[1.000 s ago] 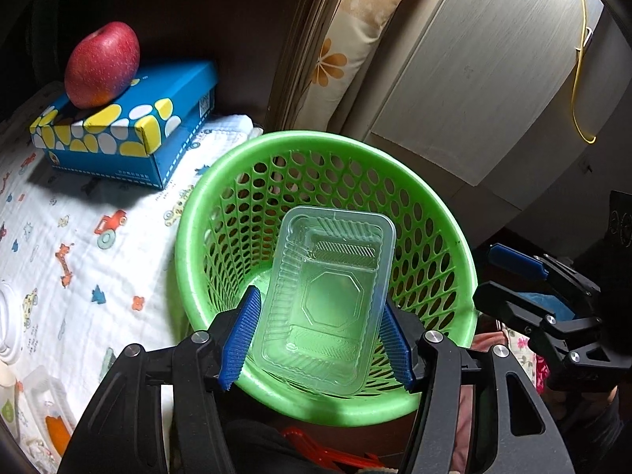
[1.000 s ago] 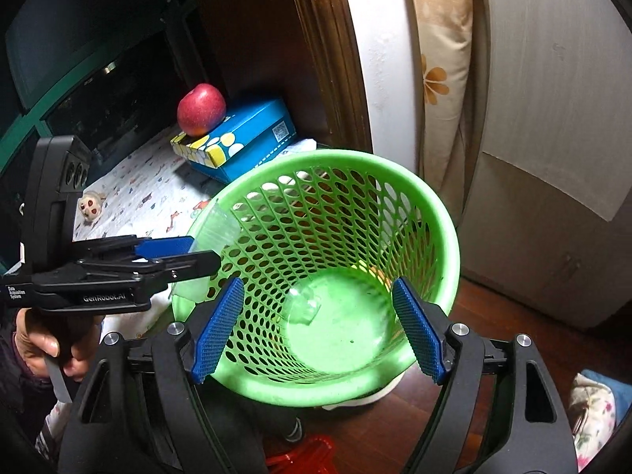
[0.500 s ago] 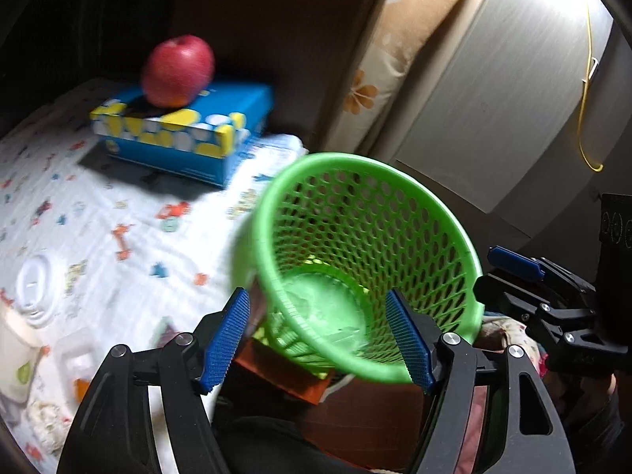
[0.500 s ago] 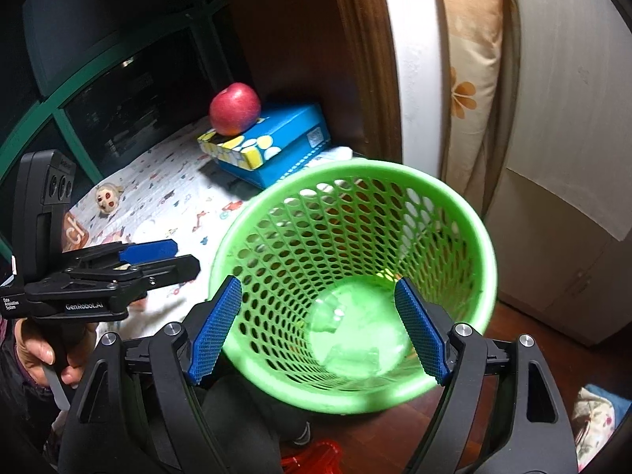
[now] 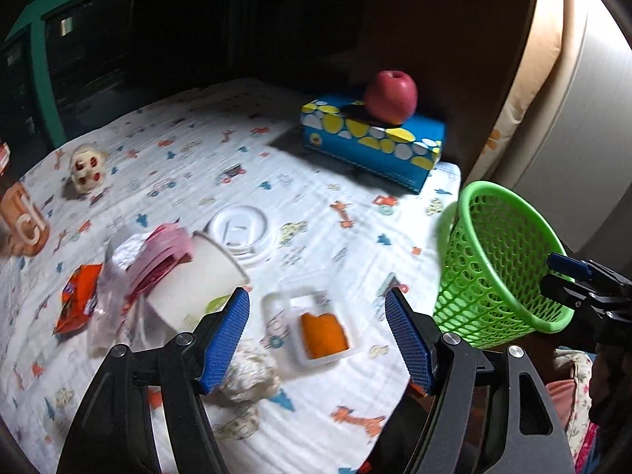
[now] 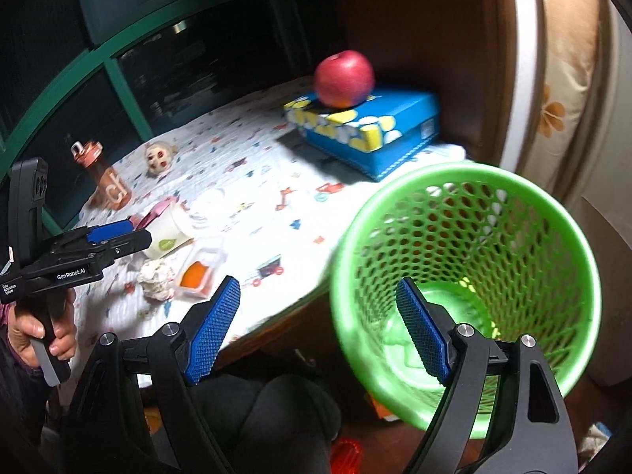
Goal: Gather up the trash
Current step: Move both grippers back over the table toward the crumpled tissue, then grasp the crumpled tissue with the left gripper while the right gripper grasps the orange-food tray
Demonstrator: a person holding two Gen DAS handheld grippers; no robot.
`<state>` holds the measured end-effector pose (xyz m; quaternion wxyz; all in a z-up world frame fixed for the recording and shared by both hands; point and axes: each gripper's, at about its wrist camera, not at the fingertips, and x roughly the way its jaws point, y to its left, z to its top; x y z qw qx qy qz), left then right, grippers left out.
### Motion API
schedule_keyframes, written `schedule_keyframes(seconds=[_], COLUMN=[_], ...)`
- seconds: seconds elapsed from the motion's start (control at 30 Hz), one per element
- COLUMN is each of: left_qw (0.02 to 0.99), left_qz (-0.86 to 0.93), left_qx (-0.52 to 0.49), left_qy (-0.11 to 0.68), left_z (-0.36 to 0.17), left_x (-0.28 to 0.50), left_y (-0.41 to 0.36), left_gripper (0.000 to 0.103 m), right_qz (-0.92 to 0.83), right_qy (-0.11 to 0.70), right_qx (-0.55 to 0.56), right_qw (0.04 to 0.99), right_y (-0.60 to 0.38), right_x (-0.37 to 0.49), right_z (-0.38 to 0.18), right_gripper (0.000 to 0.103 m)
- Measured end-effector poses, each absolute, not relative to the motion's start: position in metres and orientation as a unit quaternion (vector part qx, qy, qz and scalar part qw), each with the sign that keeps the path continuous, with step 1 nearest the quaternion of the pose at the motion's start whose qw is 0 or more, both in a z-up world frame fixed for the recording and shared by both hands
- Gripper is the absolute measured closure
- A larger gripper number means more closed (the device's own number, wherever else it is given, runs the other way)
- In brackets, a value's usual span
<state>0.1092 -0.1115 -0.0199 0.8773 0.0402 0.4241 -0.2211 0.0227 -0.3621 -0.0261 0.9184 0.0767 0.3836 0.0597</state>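
Note:
My left gripper [image 5: 318,335] is open and empty, hovering over a clear plastic box with an orange piece inside [image 5: 316,324]. Around it on the patterned cloth lie a tipped white paper cup [image 5: 197,276], a white lid [image 5: 241,233], a crumpled tissue [image 5: 249,375], pink and orange wrappers [image 5: 79,296] and a clear bag. The green mesh basket [image 6: 466,276] stands off the table's right edge, with clear plastic at its bottom. My right gripper [image 6: 318,331] is open and empty, its right finger over the basket's rim. The left gripper also shows in the right wrist view [image 6: 118,237].
A blue tissue box [image 5: 371,142] with a red apple [image 5: 391,94] on top sits at the back right of the table. A small doll head [image 5: 89,170] and an orange bottle [image 6: 106,181] are at the left. A dark green frame stands behind.
The clear tray dropped from my left gripper into the basket. My left gripper then swung left, away from the basket, to over the table's trash. The right gripper shifted left a little.

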Motion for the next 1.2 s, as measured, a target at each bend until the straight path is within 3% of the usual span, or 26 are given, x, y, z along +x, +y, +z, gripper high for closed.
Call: schedule_keyframes(seconds=[0.5, 0.57, 0.63, 0.7, 1.2], left_qw=[0.857, 0.855, 0.851, 0.851, 0.865], left_qz=[-0.172, -0.179, -0.186, -0.190, -0.192], left_qx=[-0.009, -0.017, -0.022, -0.029, -0.051], left_qy=[0.485, 0.487, 0.490, 0.488, 0.462], left_z=[-0.087, -0.090, -0.093, -0.093, -0.070], left_x=[0.114, 0.114, 0.114, 0.113, 0.098], left_y=[-0.058, -0.057, -0.056, -0.052, -0.024], left_gripper=[0.034, 0.040, 0.054, 0.058, 0.061], right_qz=[0.104, 0.106, 0.108, 0.112, 0.163], right_qy=[0.397, 0.401, 0.406, 0.409, 0.456], right_qx=[0.048, 0.046, 0.045, 0.043, 0.032], right_qw=[0.910, 0.909, 0.906, 0.904, 0.874], right_y=[-0.304, -0.300, -0.296, -0.290, -0.232], right_x=[0.040, 0.042, 0.045, 0.049, 0.081], right_z=[-0.031, -0.034, -0.036, -0.039, -0.074], right_gripper=[0.022, 0.022, 0.022, 0.022, 0.022])
